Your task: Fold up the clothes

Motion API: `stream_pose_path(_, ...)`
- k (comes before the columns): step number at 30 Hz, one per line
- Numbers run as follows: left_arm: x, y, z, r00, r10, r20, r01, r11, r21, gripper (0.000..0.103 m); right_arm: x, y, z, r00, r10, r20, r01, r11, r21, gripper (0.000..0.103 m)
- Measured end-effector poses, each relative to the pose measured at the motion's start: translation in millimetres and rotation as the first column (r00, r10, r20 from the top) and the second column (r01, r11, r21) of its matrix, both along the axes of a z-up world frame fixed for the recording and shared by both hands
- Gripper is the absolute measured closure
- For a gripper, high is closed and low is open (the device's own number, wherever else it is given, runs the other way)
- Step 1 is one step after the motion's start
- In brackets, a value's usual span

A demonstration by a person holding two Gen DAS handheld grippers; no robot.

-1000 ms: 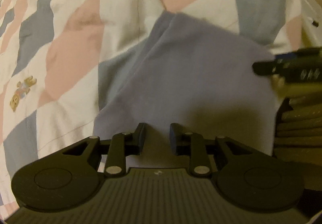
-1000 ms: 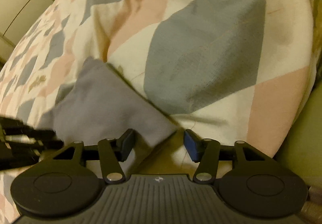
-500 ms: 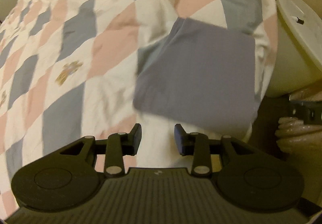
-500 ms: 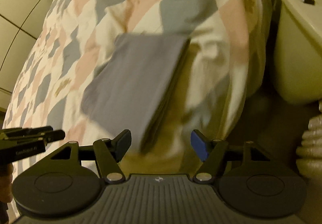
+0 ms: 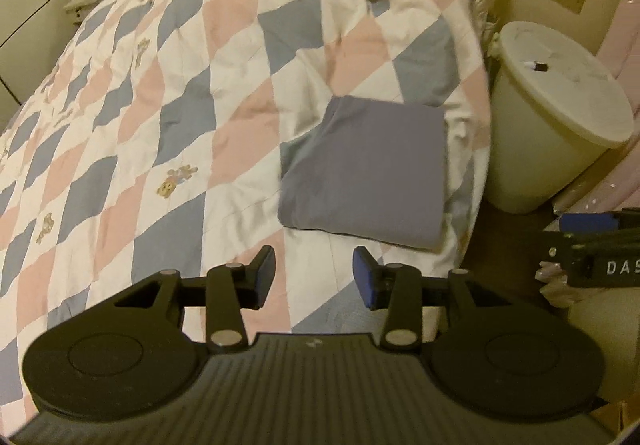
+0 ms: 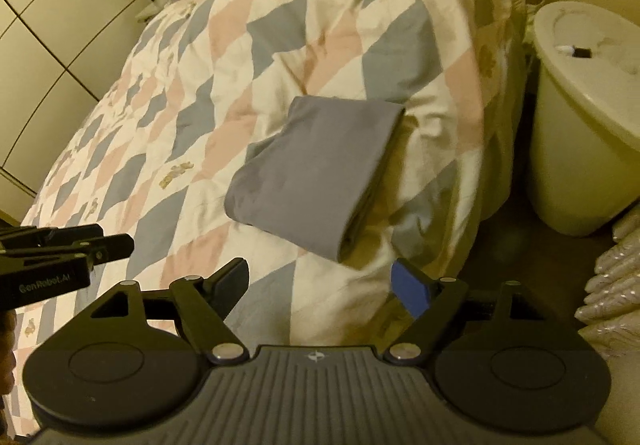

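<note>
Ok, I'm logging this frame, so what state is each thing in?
grey garment: folded flat, lying on the quilt near the bed's edge
left claw: open, empty, clear of the garment
right claw: open, empty
quilt: spread, wrinkled
bin: lid shut

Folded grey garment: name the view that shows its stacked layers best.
Right wrist view: the folded grey garment shows its layered right edge. The left wrist view shows its flat top only, layers hidden.

Dim yellowish light, soft blur (fisheye-bent edges).
</note>
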State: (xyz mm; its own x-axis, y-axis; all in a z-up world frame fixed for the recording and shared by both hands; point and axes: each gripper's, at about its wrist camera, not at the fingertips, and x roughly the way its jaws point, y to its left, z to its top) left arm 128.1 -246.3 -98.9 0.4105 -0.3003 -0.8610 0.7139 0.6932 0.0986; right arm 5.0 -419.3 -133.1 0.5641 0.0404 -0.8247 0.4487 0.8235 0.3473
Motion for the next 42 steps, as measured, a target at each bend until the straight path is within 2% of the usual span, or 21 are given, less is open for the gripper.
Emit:
stream_pose_path(9, -23.7, -2.9, 8.0, 0.998, -0.066, 0.022, 0.067, 0.998, -0.017, 0.063, -33.8, 1.9, 11.3, 0.998, -0.052, 0.019, 0.052, 0.999, -0.009, 0.021)
stream_pose_path(18, -25.0, -4.7, 7.5, 0.996, -0.088, 0.032, 0.088, 0.996, -0.013, 0.063, -34.1, 6.9, 10.8, 0.998, -0.051, 0.025, 0.051, 0.999, -0.008, 0.020)
stream_pose_path(23, -13.6, -7.2, 0.0, 0.997, -0.081, -0.006, 0.081, 0.997, -0.014, 0.061, -28.2, 3.5, 4.3, 0.999, -0.051, 0.014, 0.051, 0.999, 0.015, 0.020)
stream_pose_path(28, 10.8, -12.2, -18.2, 0.997, -0.039, -0.065, 0.039, 0.999, -0.006, 0.055, -23.8, -8.7, -11.6, 0.998, -0.059, -0.015, 0.059, 0.997, 0.051, 0.019)
stream_pose_path(31, 27.5, -20.0, -32.4, 0.998, -0.018, -0.059, 0.019, 1.000, 0.017, 0.055, -21.0, -20.0, -29.2, 0.996, -0.083, -0.042, 0.087, 0.992, 0.096, 0.017)
stream_pose_path(33, 40.7, -28.3, -44.7, 0.998, -0.022, -0.055, 0.025, 0.999, 0.044, 0.051, -15.6, -28.9, -44.6, 0.994, -0.094, -0.059, 0.101, 0.985, 0.138, 0.017)
stream_pose_path(36, 69.6, -40.0, -67.0, 0.995, -0.021, -0.099, 0.027, 0.997, 0.067, 0.050, -4.2, -42.2, -68.3, 0.992, -0.100, -0.081, 0.115, 0.972, 0.207, 0.017)
stream_pose_path(39, 105.8, -50.4, -89.6, 0.986, 0.008, -0.169, 0.006, 0.997, 0.082, 0.049, 18.3, -58.7, -88.2, 0.990, -0.127, -0.054, 0.137, 0.950, 0.281, 0.017)
stream_pose_path(40, 118.7, -53.3, -96.7, 0.982, 0.006, -0.191, 0.008, 0.997, 0.073, 0.048, 25.8, -64.2, -94.8, 0.990, -0.137, -0.046, 0.144, 0.941, 0.306, 0.017)
stream_pose_path(42, 140.7, -58.0, -107.9, 0.975, -0.010, -0.224, 0.020, 0.999, 0.043, 0.033, 40.8, -75.2, -108.1, 0.987, -0.156, -0.030, 0.156, 0.922, 0.354, 0.017)
